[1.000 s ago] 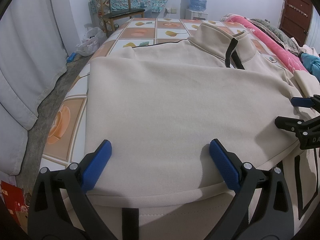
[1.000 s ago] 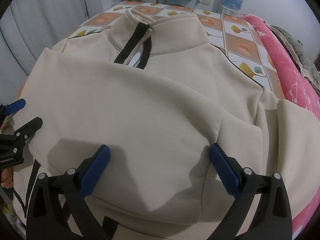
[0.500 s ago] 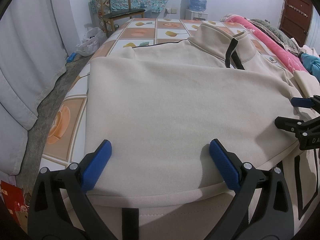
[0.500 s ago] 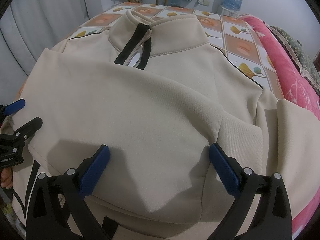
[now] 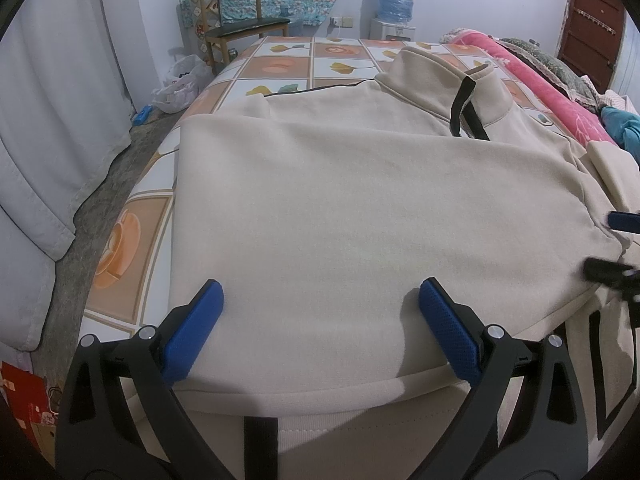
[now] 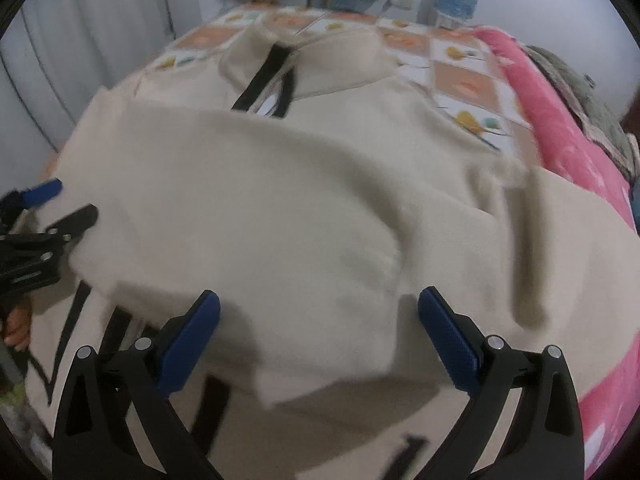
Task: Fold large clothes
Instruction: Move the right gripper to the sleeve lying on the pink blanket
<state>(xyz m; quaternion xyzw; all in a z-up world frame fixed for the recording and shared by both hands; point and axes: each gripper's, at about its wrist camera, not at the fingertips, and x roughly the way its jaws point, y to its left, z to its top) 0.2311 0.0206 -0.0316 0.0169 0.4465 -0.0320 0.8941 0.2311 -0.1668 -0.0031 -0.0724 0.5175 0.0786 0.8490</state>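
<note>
Lying flat on the tiled bed cover [image 5: 276,66] is a big cream sweatshirt [image 5: 360,208] with a tall zip collar [image 5: 444,76]. In the left wrist view, the bottom part of the sweatshirt is folded up toward the collar, and its soft fuzzy inside faces up. The left gripper [image 5: 320,320] sits at the folded edge nearest the camera, on the far side from the collar. Its blue pads [image 5: 192,332] are wide apart and hold nothing. The cloth looks thick, floppy and a bit heavy, so it should bend easily and stay where it is put.

In the right wrist view the picture is blurry. The right gripper [image 6: 320,328] is spread open too, with nothing in it. It hangs over a loose corner [image 6: 280,380] of the folded flap, on the side away from the collar. That corner looks like a good place to pinch, since it sticks out and lifts a little. The left gripper [image 6: 44,216] shows at the flap's other side. A pink blanket [image 6: 560,140] lies beside the sweatshirt, near the collar end.
</note>
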